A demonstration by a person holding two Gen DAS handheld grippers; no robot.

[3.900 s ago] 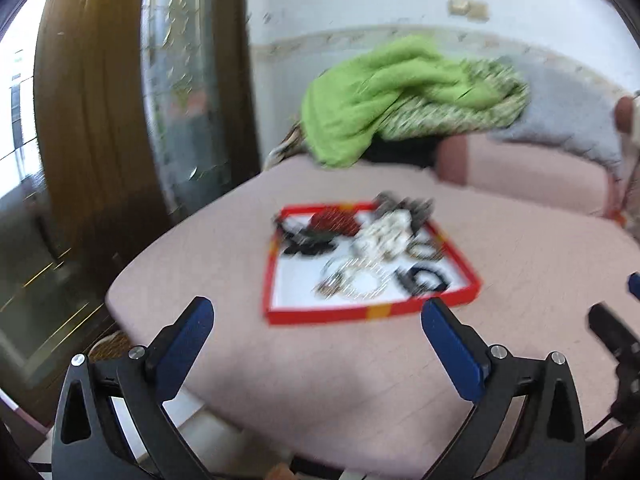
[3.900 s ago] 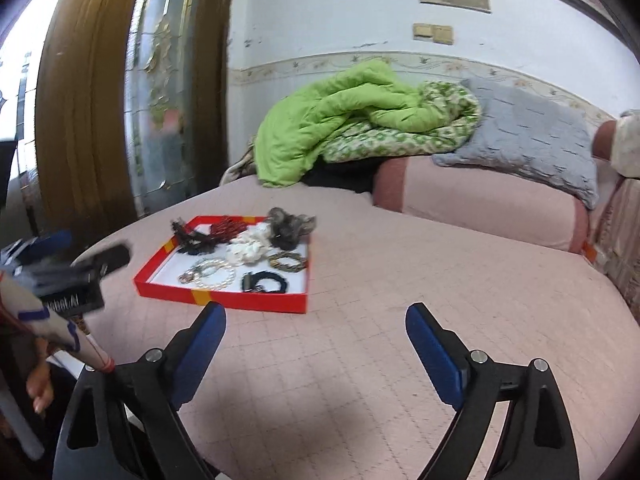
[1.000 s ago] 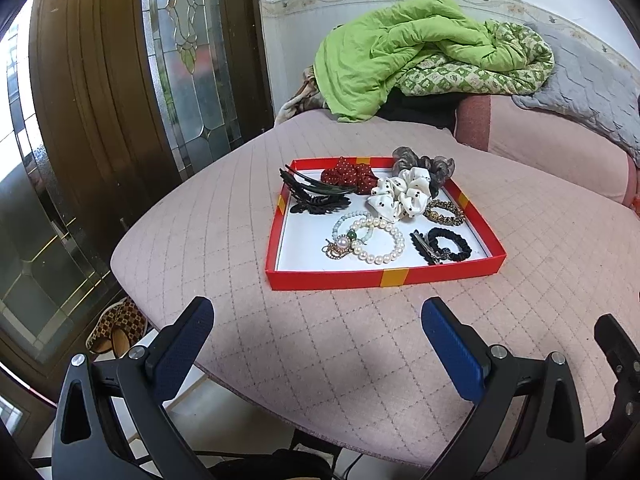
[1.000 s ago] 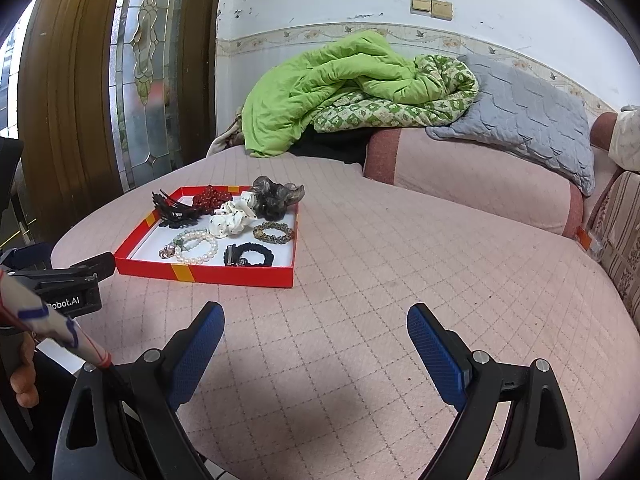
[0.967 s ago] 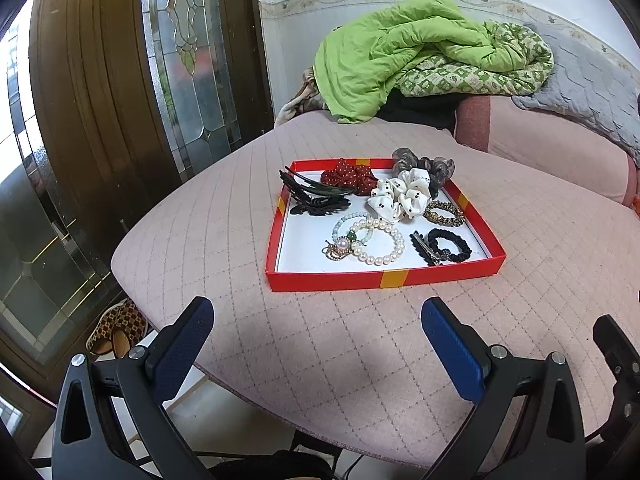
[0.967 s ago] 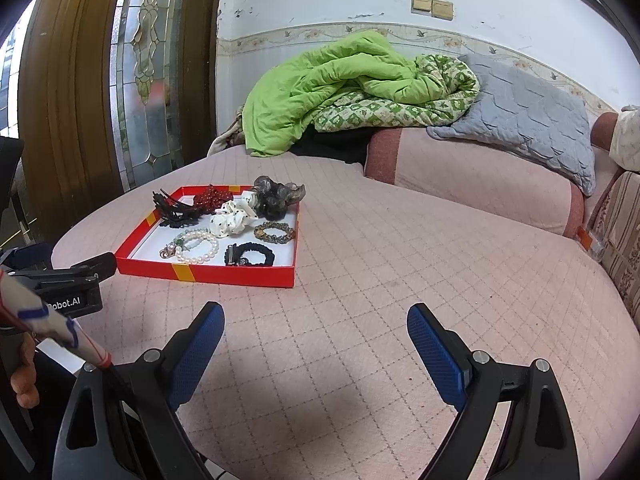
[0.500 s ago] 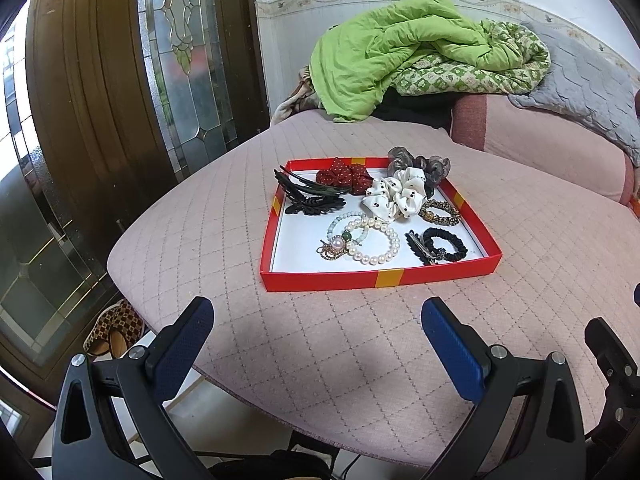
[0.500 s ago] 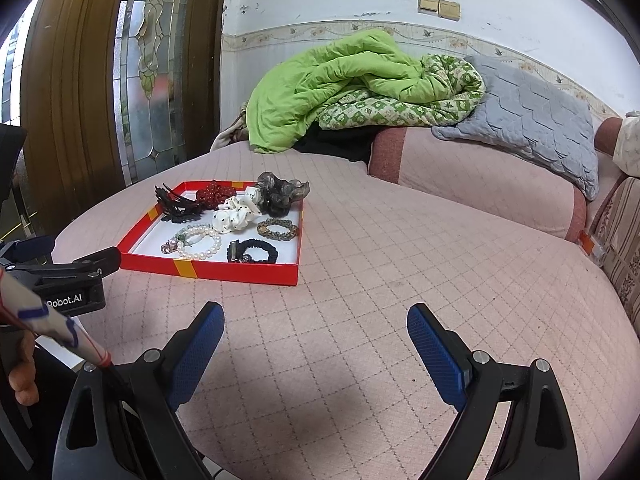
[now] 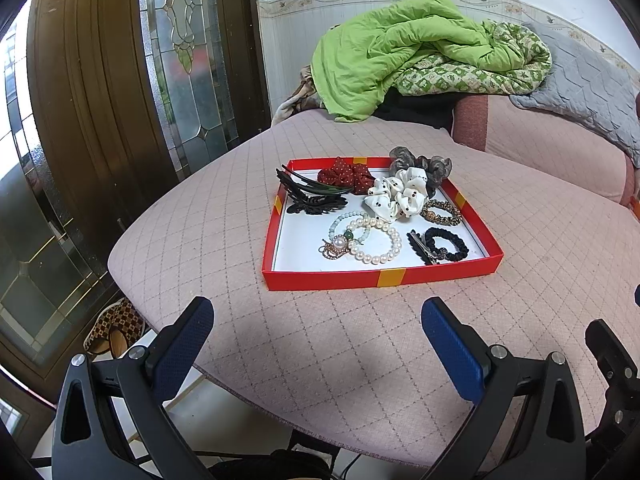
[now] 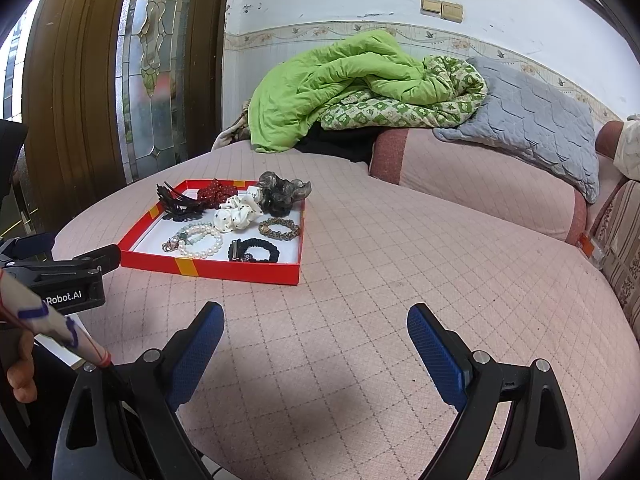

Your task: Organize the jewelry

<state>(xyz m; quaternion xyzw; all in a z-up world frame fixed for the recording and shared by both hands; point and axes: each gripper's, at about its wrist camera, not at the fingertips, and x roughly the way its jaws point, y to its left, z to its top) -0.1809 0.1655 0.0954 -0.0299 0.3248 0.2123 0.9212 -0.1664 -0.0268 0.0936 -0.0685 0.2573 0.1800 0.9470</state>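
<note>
Jewelry sits all together in the red tray (image 9: 382, 278) on the bed (image 9: 224, 232), ahead of the left gripper (image 9: 316, 334) fingers and ahead-left of the right gripper (image 10: 316, 338) fingers: pearl bracelet (image 9: 378, 240), black scrunchie (image 9: 446, 242), leopard band (image 9: 440, 212), white scrunchie (image 9: 398, 196), red scrunchie (image 9: 348, 176), grey scrunchie (image 9: 420, 164) and black claw clip (image 9: 310, 196), bunched and partly overlapping. Both grippers are spread wide, hold nothing and hover over bare quilt short of the tray. Judging from that, sorting has not visibly started; every piece is left to place, and no target container is in view.
</note>
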